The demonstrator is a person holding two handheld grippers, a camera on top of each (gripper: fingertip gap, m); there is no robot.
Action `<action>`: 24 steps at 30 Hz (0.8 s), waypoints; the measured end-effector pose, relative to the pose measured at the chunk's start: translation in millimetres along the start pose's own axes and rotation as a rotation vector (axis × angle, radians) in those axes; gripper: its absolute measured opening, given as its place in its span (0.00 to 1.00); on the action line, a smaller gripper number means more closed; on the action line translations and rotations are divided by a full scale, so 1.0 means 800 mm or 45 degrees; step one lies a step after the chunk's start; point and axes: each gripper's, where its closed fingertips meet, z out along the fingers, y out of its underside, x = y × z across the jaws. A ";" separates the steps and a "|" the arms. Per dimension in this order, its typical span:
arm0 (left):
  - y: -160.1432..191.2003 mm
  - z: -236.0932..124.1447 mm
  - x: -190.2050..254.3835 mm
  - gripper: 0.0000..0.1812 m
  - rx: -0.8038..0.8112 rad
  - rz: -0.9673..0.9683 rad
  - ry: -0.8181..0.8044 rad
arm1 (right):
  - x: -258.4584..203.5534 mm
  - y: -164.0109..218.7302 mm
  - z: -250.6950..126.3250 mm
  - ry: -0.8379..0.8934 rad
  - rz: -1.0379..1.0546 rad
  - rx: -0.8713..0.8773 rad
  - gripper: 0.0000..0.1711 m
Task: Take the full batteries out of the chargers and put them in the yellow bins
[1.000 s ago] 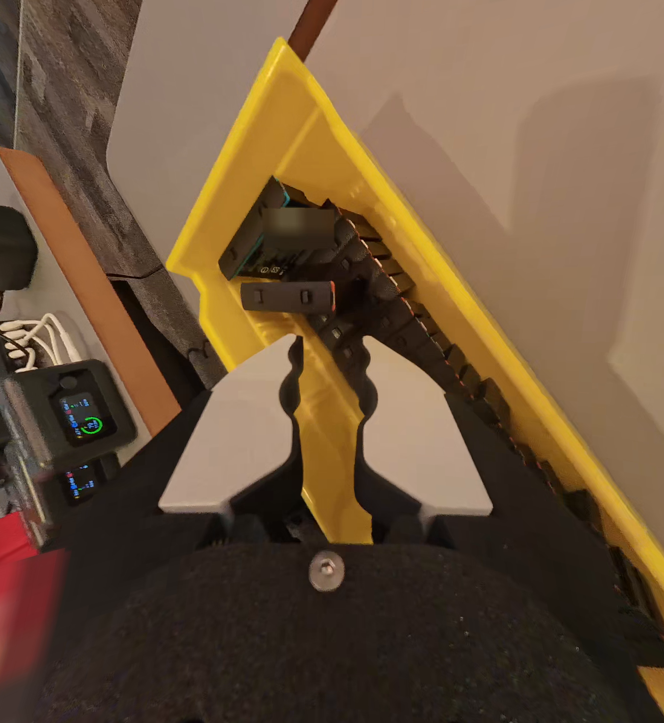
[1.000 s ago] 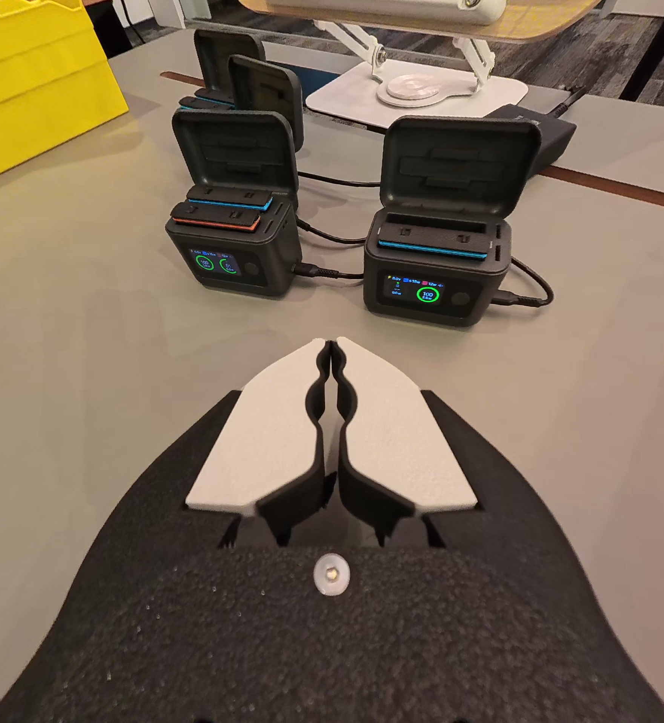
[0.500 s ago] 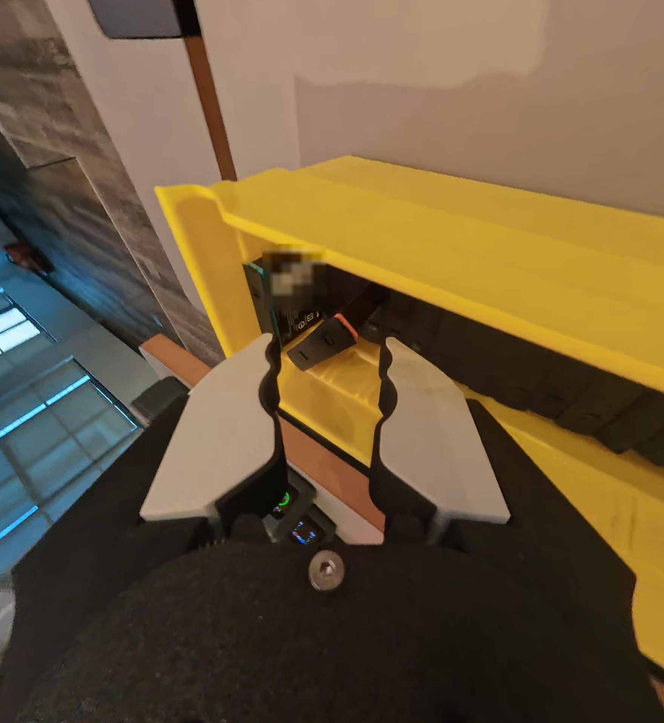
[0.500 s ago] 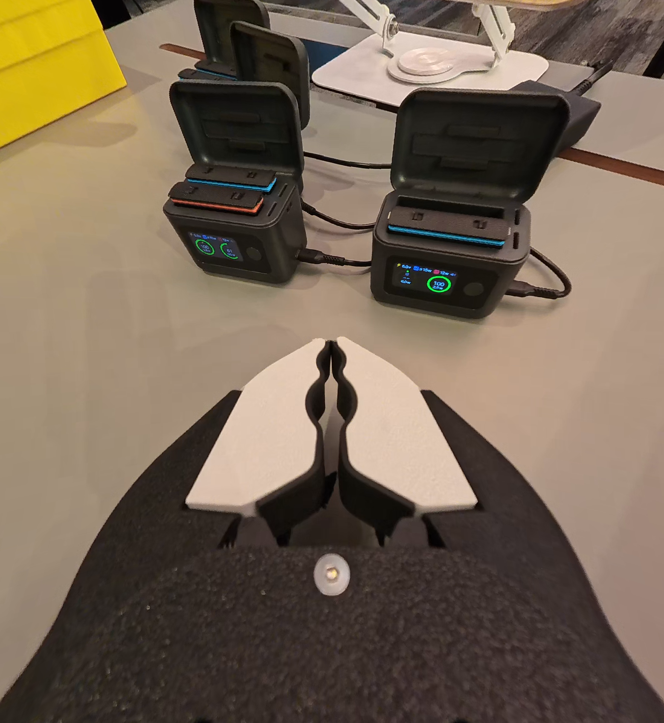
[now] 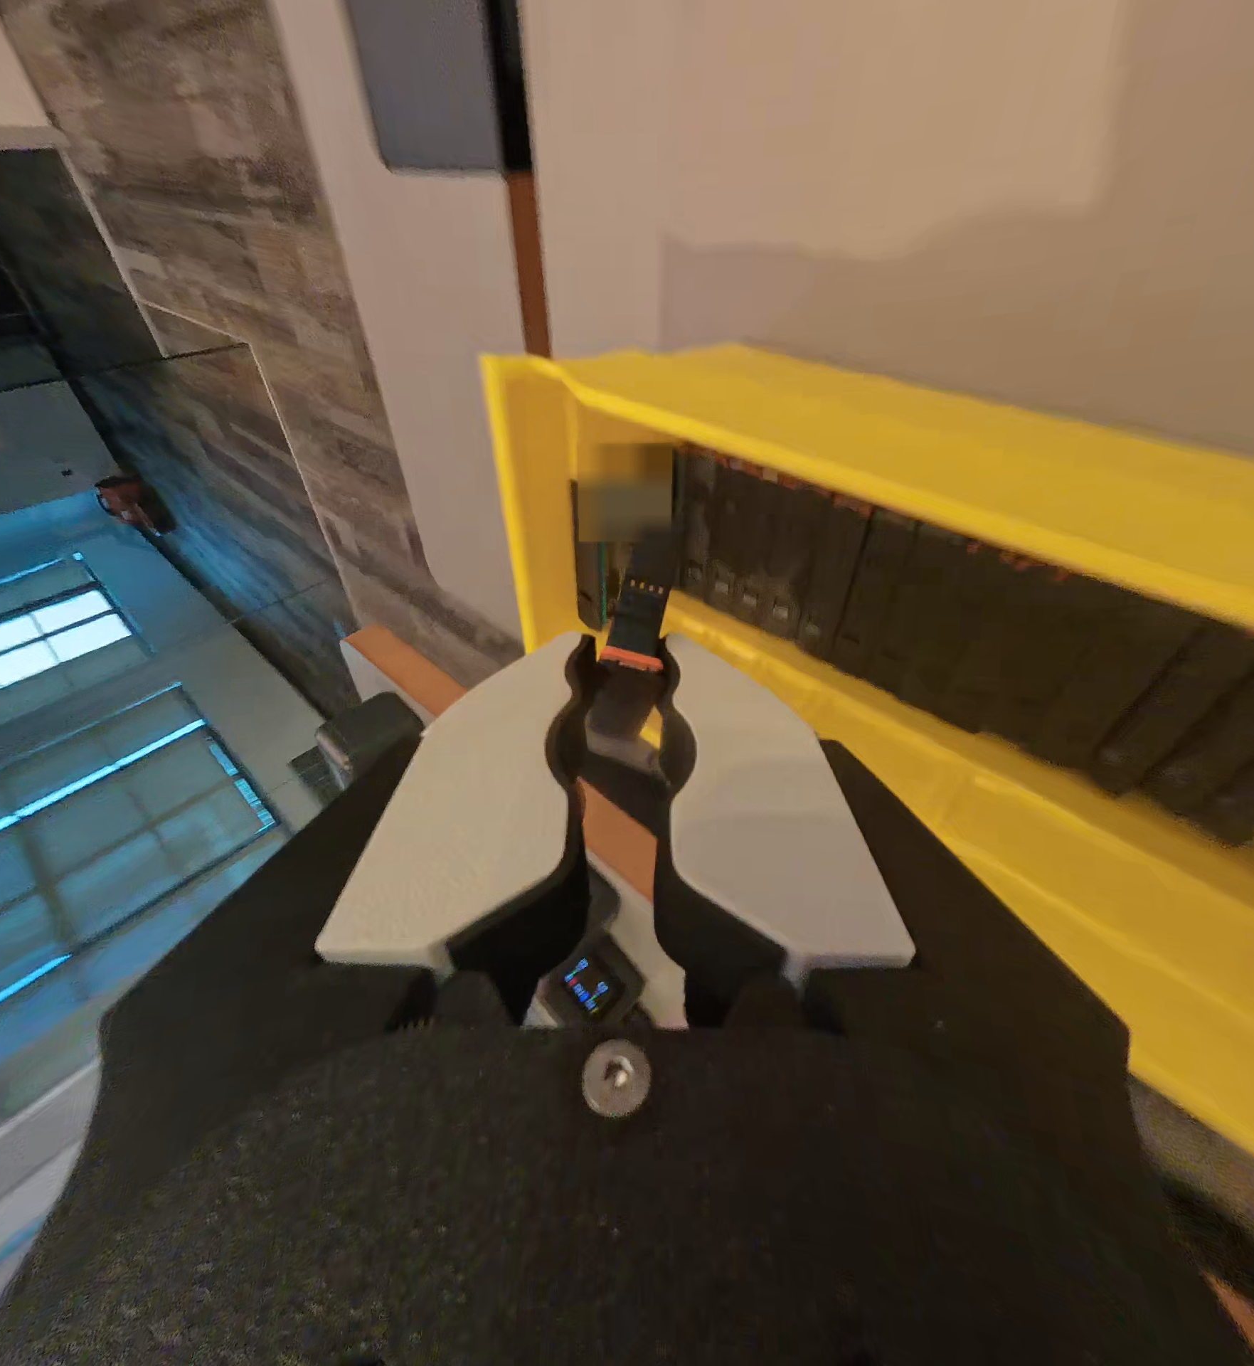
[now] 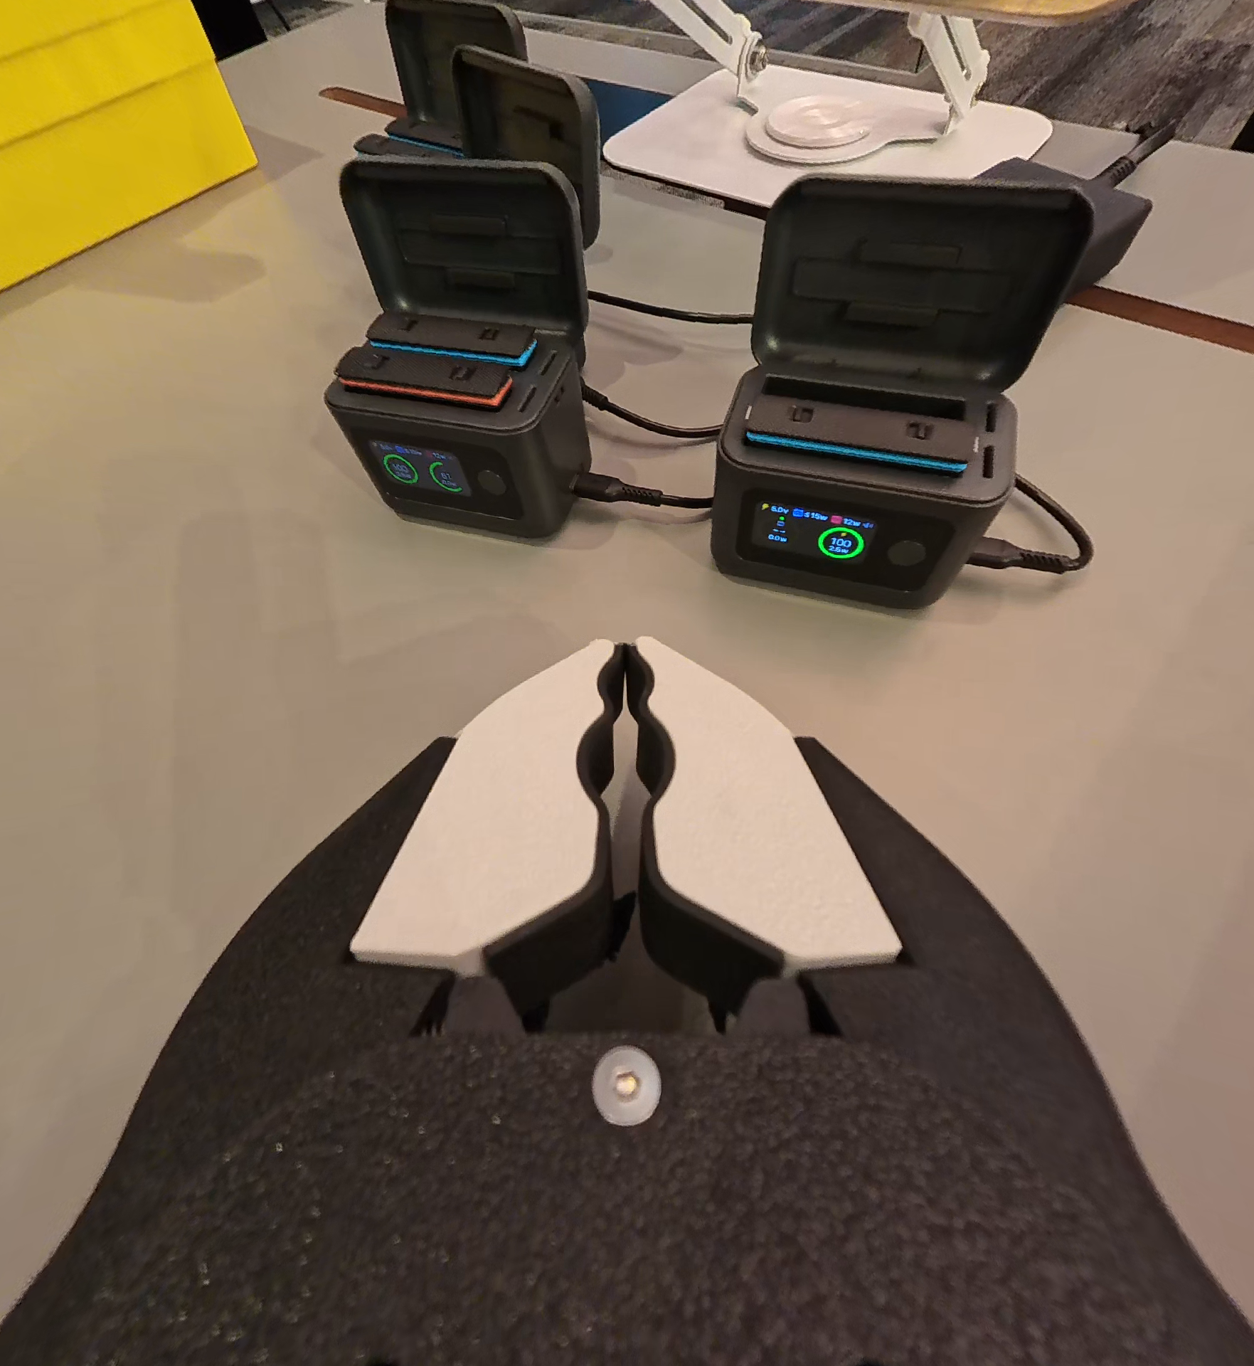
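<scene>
The left gripper had its fingers closed on an orange-edged battery at the open end of the yellow bin, beside a row of black batteries standing in it. The right gripper hovered over the desk, fingers pressed together and holding nothing, facing 2 open chargers with batteries seated.

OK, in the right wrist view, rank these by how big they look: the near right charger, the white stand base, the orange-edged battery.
1. White stand base, broadest, though farther off and partly cropped.
2. Near right charger, lid open; close to the base, so unsure.
3. Orange-edged battery, clearly smallest.
</scene>
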 end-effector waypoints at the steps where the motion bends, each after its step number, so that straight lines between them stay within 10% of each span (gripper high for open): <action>1: -0.013 -0.015 -0.004 0.08 0.079 -0.075 -0.006 | -0.001 -0.001 0.000 -0.006 -0.002 0.007 0.00; 16: -0.352 -0.215 0.105 0.08 1.282 -0.281 0.331 | -0.082 -0.066 -0.040 -0.242 -0.335 0.356 0.11; 24: -0.454 -0.260 0.160 0.08 1.682 -0.326 0.460 | -0.127 -0.066 -0.048 -0.297 -0.576 0.415 0.23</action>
